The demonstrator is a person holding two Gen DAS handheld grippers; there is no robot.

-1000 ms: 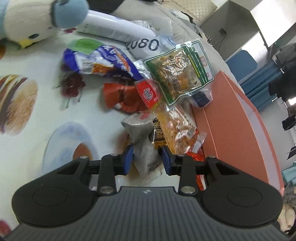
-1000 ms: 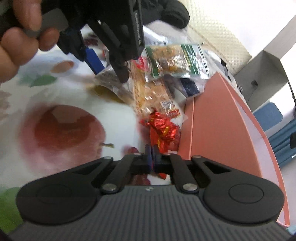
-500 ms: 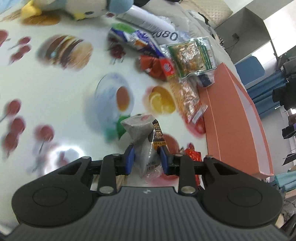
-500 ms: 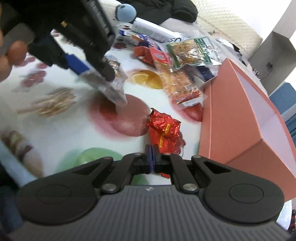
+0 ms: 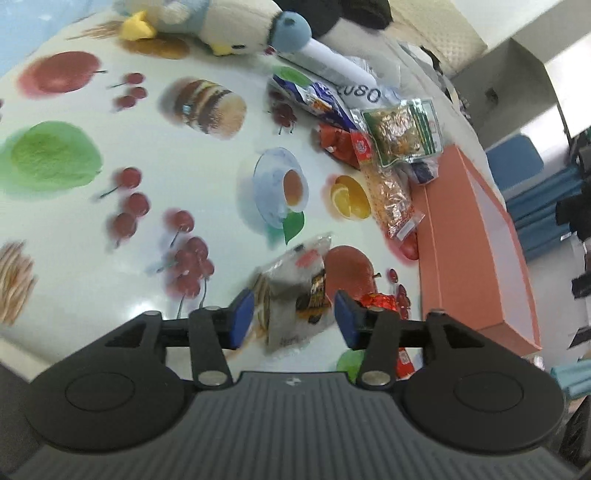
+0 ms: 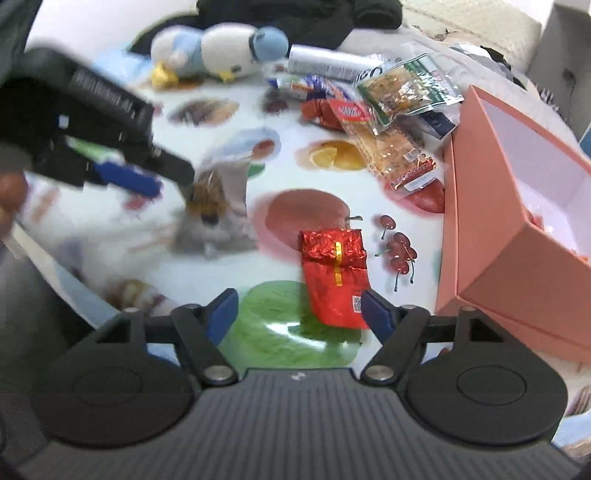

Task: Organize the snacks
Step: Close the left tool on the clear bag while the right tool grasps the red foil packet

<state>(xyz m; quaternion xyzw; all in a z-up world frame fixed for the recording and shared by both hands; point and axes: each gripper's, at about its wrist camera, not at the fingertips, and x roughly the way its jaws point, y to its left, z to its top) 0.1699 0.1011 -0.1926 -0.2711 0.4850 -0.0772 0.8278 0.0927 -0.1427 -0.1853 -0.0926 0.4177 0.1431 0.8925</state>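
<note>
Your left gripper (image 5: 293,320) is opening; the grey clear packet (image 5: 295,295) lies between its blue pads with a gap on each side, so nothing is gripped. Your right gripper (image 6: 299,314) is also opening, jaws wide; the red foil packet (image 6: 334,275) lies flat on the tablecloth (image 6: 280,173) between and just ahead of the pads, untouched. Just right of it stands the orange box (image 6: 491,206), lid off, its white inside partly in view. Farther off, beside the box's far corner, sits the snack pile: a long orange-crumb packet (image 5: 391,199), a green-edged packet (image 5: 404,134) on top, a red packet (image 5: 340,142) and a blue one (image 5: 317,99). Beyond lies a plush toy (image 5: 229,22).
</note>
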